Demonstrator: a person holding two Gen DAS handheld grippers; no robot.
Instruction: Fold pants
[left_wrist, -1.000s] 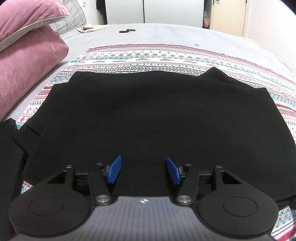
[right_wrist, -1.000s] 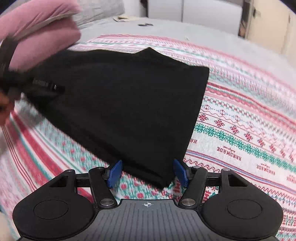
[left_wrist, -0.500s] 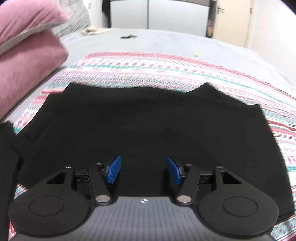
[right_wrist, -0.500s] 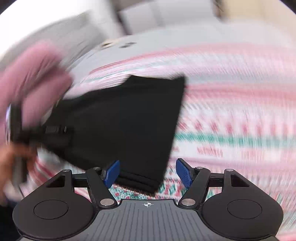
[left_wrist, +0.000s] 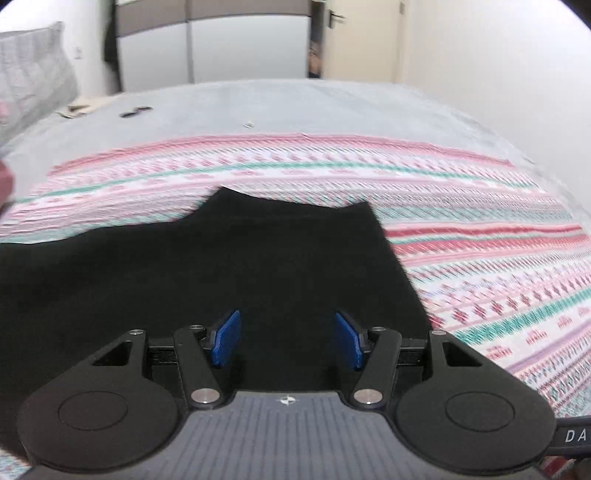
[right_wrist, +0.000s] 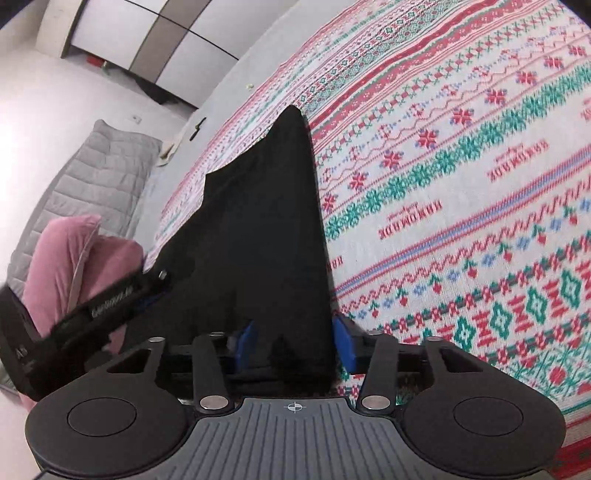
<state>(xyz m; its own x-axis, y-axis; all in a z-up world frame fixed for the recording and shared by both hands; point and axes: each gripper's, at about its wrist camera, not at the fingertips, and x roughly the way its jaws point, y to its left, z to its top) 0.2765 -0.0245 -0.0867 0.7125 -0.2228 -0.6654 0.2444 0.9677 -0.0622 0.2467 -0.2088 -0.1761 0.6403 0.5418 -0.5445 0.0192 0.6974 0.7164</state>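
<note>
The black pants (left_wrist: 207, 273) lie folded on a patterned red, green and white blanket (left_wrist: 480, 258). My left gripper (left_wrist: 287, 341) hovers over their near edge, its blue pads (left_wrist: 226, 338) wide apart with nothing between them. In the right wrist view the pants (right_wrist: 258, 236) run away from the camera, and their near corner sits between the blue pads (right_wrist: 342, 343) of my right gripper (right_wrist: 293, 347), which stand apart around the cloth. The left gripper's body (right_wrist: 92, 314) shows at the pants' left edge.
A pink pillow (right_wrist: 66, 269) and a grey quilted pillow (right_wrist: 92, 184) lie at the left. The grey bed sheet (left_wrist: 258, 107) holds small dark items (left_wrist: 135, 110). Wardrobe doors (left_wrist: 221, 40) stand at the back.
Both cameras have swung: the left gripper moved right along the pants' edge, the right gripper rolled sideways and moved in so the pants' corner sits between its pads.
</note>
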